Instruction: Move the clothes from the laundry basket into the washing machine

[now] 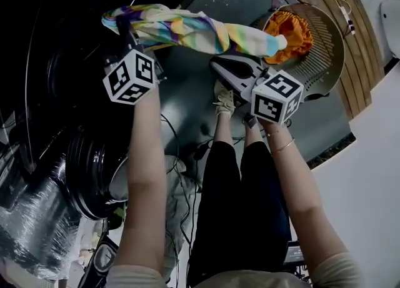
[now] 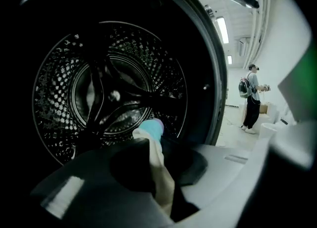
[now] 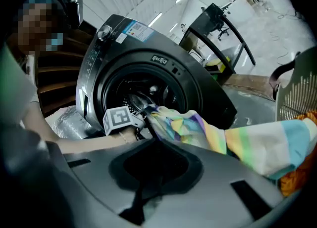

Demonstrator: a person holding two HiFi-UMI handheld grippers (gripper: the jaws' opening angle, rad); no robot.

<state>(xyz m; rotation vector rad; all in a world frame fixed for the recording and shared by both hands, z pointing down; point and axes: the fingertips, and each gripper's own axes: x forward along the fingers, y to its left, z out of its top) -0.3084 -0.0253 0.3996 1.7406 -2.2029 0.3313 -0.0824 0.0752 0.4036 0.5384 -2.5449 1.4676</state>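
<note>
Your left fingers (image 2: 94, 187) pinch the striped cloth (image 1: 187, 30) before the washing machine drum (image 2: 109, 93). Your right fingers (image 3: 94, 187) are pressed together close beside it, near the laundry basket (image 1: 328, 43).

Rainbow-striped cloth (image 1: 187, 30), orange garment (image 1: 292, 29) — beige basket (image 1: 330, 52)

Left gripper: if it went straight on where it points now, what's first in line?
The left gripper, jaws shut on the striped cloth, points into the open washer drum. The way looks free through the opening; first contact would probably be the drum's back wall, depth unclear.
</note>
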